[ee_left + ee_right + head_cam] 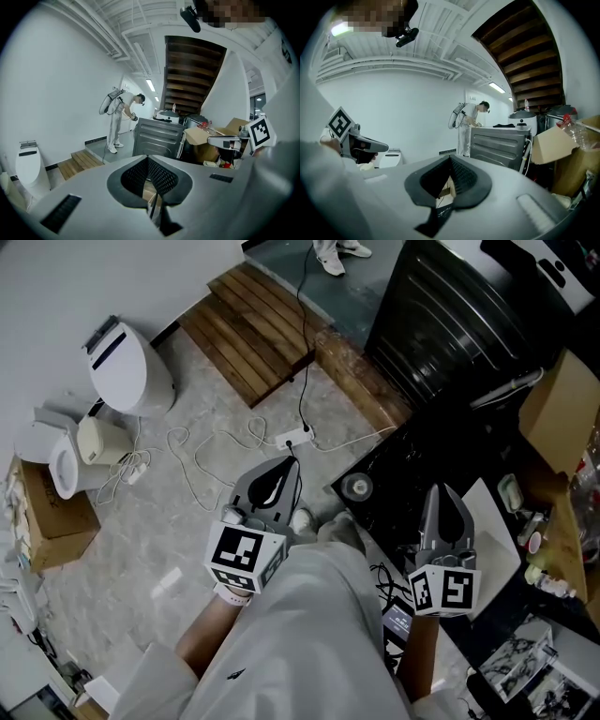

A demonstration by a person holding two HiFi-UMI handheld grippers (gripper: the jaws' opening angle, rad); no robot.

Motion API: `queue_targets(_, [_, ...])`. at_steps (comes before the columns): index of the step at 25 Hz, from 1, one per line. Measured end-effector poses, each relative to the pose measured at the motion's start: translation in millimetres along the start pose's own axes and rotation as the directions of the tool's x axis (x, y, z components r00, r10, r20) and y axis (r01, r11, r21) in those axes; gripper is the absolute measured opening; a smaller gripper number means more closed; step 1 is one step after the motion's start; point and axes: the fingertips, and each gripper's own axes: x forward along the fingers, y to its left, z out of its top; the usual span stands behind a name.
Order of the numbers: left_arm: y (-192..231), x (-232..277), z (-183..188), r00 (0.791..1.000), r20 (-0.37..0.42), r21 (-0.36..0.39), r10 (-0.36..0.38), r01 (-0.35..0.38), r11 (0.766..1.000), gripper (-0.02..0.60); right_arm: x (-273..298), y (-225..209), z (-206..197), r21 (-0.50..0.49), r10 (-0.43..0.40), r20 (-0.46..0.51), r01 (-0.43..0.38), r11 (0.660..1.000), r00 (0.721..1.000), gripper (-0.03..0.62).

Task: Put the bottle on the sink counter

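A clear plastic bottle (576, 131) with a reddish cap lies on top of an open cardboard box (553, 143) at the right of the right gripper view, well apart from both grippers. No sink counter can be made out. In the head view my left gripper (287, 465) hangs over the marble floor and my right gripper (442, 491) over dark clutter. Both are held in front of the person's body. The left gripper (149, 159) has its jaws together with nothing between them. The right gripper (450, 157) is likewise shut and empty.
A white toilet (131, 367) stands at the far left, with a wooden step (253, 329) behind it. A power strip (295, 439) and white cables trail over the floor. A dark ribbed metal cabinet (459, 315) fills the upper right. Another person (468, 124) bends over it.
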Motion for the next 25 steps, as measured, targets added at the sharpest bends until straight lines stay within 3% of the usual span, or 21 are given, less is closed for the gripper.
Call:
queue_targets(7, [-4.6, -3.3, 13.3, 1.000, 0.026, 0.021, -0.004, 0.004, 1.000, 0.006, -5.0, -3.3, 12.0, 0.003, -0.019, 0.044, 0.019, 1.000, 0.999, 0.011])
queue_targets(13, [-3.3, -6.9, 19.6, 0.999, 0.041, 0.034, -0.011, 0.010, 0.999, 0.006, 1.0, -0.8, 10.0, 0.104, -0.016, 0.044, 0.011, 0.995, 0.999, 0.011])
queue_targets(25, [-1.6, -16.1, 17.8, 0.998, 0.059, 0.028, -0.009, 0.007, 1.000, 0.006, -6.4, 27.4, 12.9, 0.042, 0.039, 0.054, -0.041, 0.998, 0.998, 0.011])
